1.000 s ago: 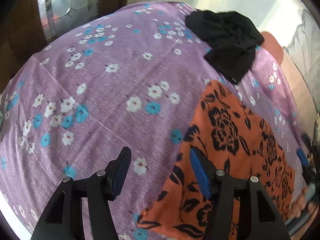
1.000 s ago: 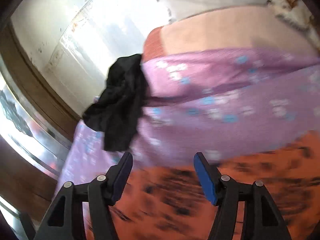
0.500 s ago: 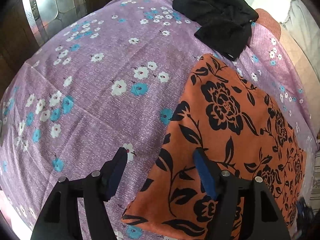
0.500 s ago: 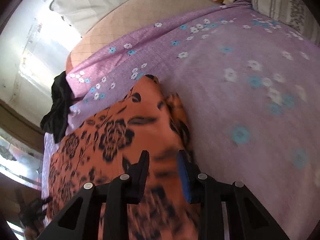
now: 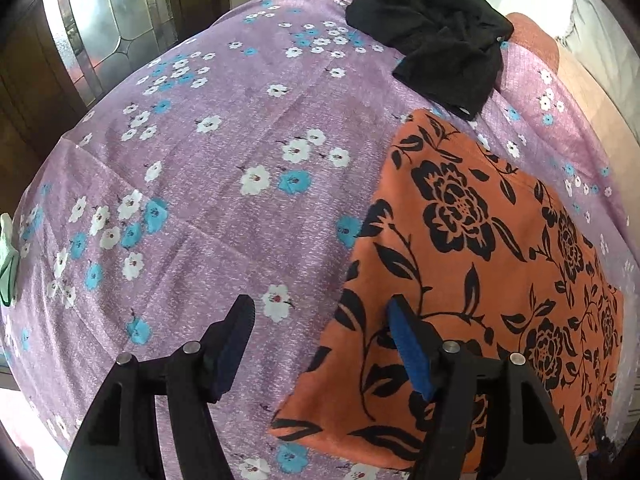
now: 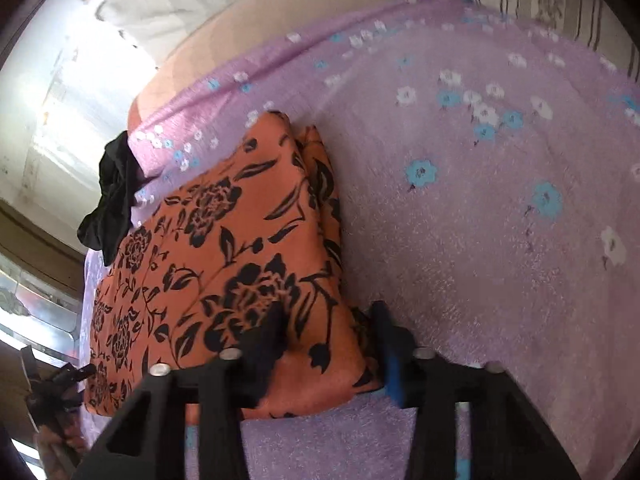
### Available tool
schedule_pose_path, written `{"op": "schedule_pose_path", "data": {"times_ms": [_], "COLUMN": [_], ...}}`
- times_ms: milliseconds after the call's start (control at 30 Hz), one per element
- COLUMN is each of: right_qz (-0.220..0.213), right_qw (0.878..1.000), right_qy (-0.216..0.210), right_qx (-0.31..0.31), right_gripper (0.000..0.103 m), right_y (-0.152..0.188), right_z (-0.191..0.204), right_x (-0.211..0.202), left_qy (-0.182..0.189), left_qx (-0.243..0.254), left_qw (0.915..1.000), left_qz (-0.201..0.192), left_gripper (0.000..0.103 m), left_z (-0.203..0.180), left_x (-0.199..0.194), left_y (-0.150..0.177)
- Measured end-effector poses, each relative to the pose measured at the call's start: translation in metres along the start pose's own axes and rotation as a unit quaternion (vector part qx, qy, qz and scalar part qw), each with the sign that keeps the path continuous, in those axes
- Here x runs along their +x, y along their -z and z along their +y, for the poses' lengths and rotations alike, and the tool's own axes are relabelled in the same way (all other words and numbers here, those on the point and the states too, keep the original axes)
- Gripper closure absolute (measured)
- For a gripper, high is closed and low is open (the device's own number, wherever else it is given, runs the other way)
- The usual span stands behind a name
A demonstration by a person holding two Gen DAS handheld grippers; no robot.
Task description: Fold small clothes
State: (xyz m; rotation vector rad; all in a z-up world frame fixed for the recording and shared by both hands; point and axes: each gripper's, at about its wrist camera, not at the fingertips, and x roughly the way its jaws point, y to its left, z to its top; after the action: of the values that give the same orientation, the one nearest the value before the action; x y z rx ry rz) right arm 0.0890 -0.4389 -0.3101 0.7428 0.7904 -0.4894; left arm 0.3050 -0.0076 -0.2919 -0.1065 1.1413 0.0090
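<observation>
Currently I read the orange floral garment [image 5: 472, 264] as lying flat on the purple flowered bedsheet [image 5: 224, 184], already doubled over: from the right wrist view 2 layers show along its right-hand edge [image 6: 320, 184].

Right gripper [image 6: 328, 332]: its fingers have just been closing, and the near corner of the orange garment sits between them. The left finger [image 6: 268, 344] lies on top of the cloth and the blue-padded right one [image 6: 390, 356] stands at the folded edge. I log the fingers as clenched on that corner; the fabric bunches slightly between them.

Left gripper [image 5: 318, 344]: fingers released, standing wide apart and pointing steeply down at the bed. The left finger [image 5: 234, 344] is over bare sheet, the right finger [image 5: 408, 352] over the garment's left margin. Nothing is pinched between them. I cannot tell whether the tips touch the bed.

A crumpled black garment [image 5: 436, 44] lies at the far edge of the sheet, just beyond the orange one's far corner; in the right view it hangs partly over the bed's side [image 6: 114, 196]. A striped pillow [image 6: 560, 4] sits at the top right of the right view.
</observation>
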Motion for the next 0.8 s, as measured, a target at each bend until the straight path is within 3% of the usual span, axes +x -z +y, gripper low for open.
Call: {"op": "schedule_pose_path", "data": {"times_ms": [100, 133, 300, 400, 500, 567, 667, 800], "right_qz": [-0.045, -0.047, 0.036, 0.005, -0.036, -0.056, -0.06, 0.014], "right_qw": [0.998, 0.997, 0.996, 0.998, 0.997, 0.995, 0.994, 0.996], "right_qy": [0.023, 0.027, 0.068, 0.053, 0.063, 0.05, 0.029, -0.049], "right_qx": [-0.045, -0.05, -0.053, -0.02, -0.037, -0.061, -0.091, -0.07], "right_gripper": [0.092, 0.094, 0.095, 0.091, 0.091, 0.091, 0.091, 0.091], "right_y": [0.005, 0.007, 0.021, 0.012, 0.001, 0.0, 0.004, 0.023], "right_z": [0.019, 0.021, 0.008, 0.008, 0.025, 0.046, 0.077, 0.095], "right_x": [-0.031, -0.036, -0.013, -0.028, -0.046, -0.052, -0.047, -0.012], "left_qy": [0.002, 0.003, 0.004, -0.007, -0.027, -0.025, -0.003, 0.002], "left_qx": [-0.005, -0.006, -0.007, 0.006, 0.042, 0.073, 0.112, 0.18], "left_qw": [1.0, 1.0, 1.0, 0.9998, 0.997, 0.9935, 0.9896, 0.9806], "left_qz": [0.001, 0.001, 0.001, -0.017, -0.059, -0.084, -0.09, -0.077], "left_gripper": [0.034, 0.034, 0.034, 0.034, 0.034, 0.033, 0.028, 0.024], "left_z": [0.005, 0.006, 0.004, -0.001, -0.014, -0.03, -0.051, -0.081], "left_x": [-0.001, -0.001, -0.001, -0.008, -0.022, -0.032, -0.036, -0.029], "left_y": [-0.001, -0.002, -0.003, -0.002, 0.0, 0.004, 0.011, 0.024]}}
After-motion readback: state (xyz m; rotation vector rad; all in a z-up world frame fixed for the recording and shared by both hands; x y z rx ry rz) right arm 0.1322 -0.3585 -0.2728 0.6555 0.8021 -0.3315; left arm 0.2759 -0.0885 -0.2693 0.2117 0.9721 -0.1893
